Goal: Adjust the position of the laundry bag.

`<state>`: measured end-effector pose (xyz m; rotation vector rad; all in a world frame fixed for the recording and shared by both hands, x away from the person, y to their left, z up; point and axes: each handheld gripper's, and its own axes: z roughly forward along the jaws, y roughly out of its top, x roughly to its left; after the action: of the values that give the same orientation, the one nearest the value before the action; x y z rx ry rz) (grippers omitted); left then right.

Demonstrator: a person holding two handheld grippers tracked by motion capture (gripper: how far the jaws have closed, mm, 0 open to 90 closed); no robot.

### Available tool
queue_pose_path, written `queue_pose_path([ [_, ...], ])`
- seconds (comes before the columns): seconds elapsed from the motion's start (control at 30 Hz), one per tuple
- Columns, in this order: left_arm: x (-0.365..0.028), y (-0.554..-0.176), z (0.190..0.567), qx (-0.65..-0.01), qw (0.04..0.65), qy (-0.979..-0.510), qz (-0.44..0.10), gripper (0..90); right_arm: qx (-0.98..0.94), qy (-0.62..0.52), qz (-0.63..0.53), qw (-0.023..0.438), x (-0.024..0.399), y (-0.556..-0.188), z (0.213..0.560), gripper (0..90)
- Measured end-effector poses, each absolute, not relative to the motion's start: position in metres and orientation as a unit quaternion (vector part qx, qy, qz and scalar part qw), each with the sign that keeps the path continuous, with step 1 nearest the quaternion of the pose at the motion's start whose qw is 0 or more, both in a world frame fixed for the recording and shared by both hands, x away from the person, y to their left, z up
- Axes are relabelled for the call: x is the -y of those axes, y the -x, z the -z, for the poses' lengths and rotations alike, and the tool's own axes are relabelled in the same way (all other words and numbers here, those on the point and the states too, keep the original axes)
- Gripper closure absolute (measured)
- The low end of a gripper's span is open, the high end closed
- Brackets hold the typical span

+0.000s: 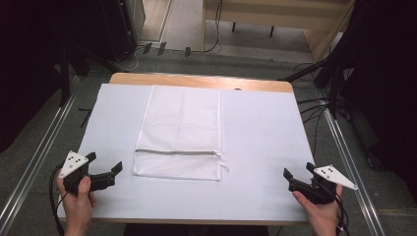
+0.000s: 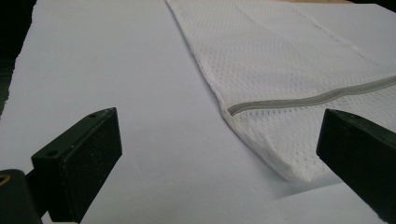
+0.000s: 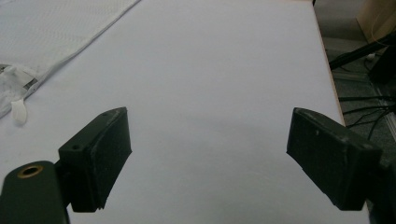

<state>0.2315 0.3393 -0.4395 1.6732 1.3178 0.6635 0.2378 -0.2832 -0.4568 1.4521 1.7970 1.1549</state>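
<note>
Nothing is in hand yet; this looks like the start of work on the mesh bag (image 1: pixel 178 132), which lies flat in the middle of the white sheet (image 1: pixel 260 147) covering the table (image 1: pixel 196 80), its long side running away from the person. The left gripper (image 1: pixel 104 169) sits just off the bag's near left corner, jaws spread wide with nothing between them; in the left gripper view that same corner of the bag (image 2: pixel 289 93) lies right ahead of the jaws, apart from both. The right gripper (image 1: pixel 298 173) rests well to the right of the bag, near the sheet's right edge, jaws equally wide and empty.

The grey zip (image 1: pixel 176 152) crosses the bag near its near end and looks closed along its whole length; its white pull tab (image 3: pixel 18 112) hangs off the bag's near right corner. The bag lies so flat that it seems empty, though the mesh hides any thin contents.

The next move probably calls for the left gripper to pin the corner beside the zip's end; the right must travel across to the tab and pinch it, a small, limp target needing a narrow, careful close.
</note>
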Motion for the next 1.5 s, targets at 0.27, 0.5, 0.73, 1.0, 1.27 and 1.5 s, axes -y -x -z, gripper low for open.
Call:
queue_pose_path([
  [0.27, -0.328, -0.232, 0.439, -0.52, 0.407, -0.69, -0.297, 0.6, -0.688, -0.502, -0.421, 0.311, 0.258, -0.237, 0.444, 47.9],
  [0.5, -0.324, -0.234, 0.438, -0.515, 0.414, -0.694, -0.287, 0.6, -0.708, -0.504, -0.417, 0.267, 0.229, -0.258, 0.432, 53.4],
  [0.73, -0.325, -0.234, 0.436, -0.516, 0.42, -0.691, -0.282, 0.6, -0.728, -0.494, -0.413, 0.237, 0.186, -0.293, 0.421, 61.9],
  [1.0, -0.327, -0.236, 0.438, -0.519, 0.423, -0.691, -0.271, 0.6, -0.75, -0.484, -0.416, 0.177, 0.148, -0.336, 0.421, 61.1],
  [1.27, -0.328, -0.237, 0.438, -0.518, 0.427, -0.692, -0.264, 0.6, -0.765, -0.512, -0.379, 0.092, 0.115, -0.36, 0.421, 63.1],
  [1.5, -0.328, -0.238, 0.438, -0.519, 0.426, -0.694, -0.259, 0.6, -0.772, -0.535, -0.336, 0.074, 0.093, -0.379, 0.431, 61.6],
])
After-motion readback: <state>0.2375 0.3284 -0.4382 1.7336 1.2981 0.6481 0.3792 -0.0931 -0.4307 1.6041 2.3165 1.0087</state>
